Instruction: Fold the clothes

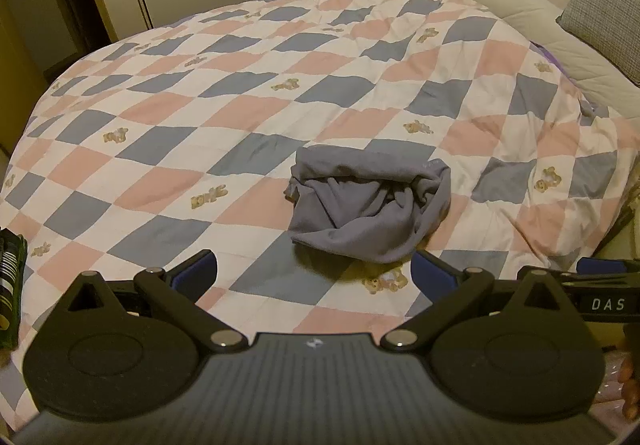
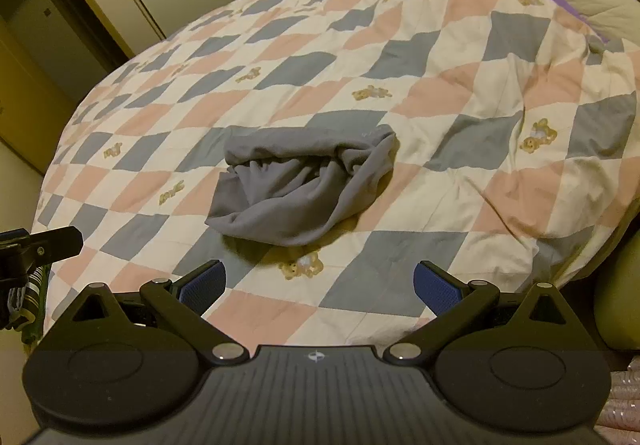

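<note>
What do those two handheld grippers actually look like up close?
The left gripper and right gripper look alike: a dark grey ribbed body with a small white emblem, two round black discs at the sides, and black linkage arms with silver pins. Each arm ends in a finger with a blue textured pad. White letters "DAS" mark the right gripper's side.

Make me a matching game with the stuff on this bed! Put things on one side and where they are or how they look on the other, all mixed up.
Things:
1. crumpled grey garment
2. checked pink, blue and white quilt
3. grey woven pillow
4. left gripper

Descriptions:
A. leaning at the head of the bed
B. spread over the whole bed
C. bunched in a heap on the quilt
D. open, holding nothing

Pairs: 1-C, 2-B, 3-A, 4-D
</note>
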Available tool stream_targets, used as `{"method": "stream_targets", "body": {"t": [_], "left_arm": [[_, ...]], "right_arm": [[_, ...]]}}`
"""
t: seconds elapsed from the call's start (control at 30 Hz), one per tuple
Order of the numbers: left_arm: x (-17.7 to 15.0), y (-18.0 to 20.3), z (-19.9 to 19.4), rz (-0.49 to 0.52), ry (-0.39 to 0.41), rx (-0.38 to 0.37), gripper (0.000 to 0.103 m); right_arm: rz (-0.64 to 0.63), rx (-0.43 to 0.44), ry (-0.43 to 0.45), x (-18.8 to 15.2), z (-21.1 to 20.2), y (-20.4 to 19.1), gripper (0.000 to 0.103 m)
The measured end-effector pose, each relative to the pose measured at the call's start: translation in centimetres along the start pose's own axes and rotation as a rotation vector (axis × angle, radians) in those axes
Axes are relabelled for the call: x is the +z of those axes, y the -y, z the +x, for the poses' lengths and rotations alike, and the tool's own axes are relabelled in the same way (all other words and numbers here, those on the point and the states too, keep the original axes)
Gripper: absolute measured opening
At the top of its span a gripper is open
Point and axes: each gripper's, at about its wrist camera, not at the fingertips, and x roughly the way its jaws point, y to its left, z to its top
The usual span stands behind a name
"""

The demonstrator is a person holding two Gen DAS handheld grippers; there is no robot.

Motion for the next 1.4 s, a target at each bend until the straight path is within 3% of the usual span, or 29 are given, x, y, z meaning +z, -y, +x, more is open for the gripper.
{"method": "stream_targets", "body": {"t": [1.4], "left_arm": [[-0.8, -4.3, 0.7, -0.051, -0.028, 0.015, 0.102]], "right_arm": [[-0.063, -0.011, -0.024, 0.9, 1.9, -4.3, 0.103]]}}
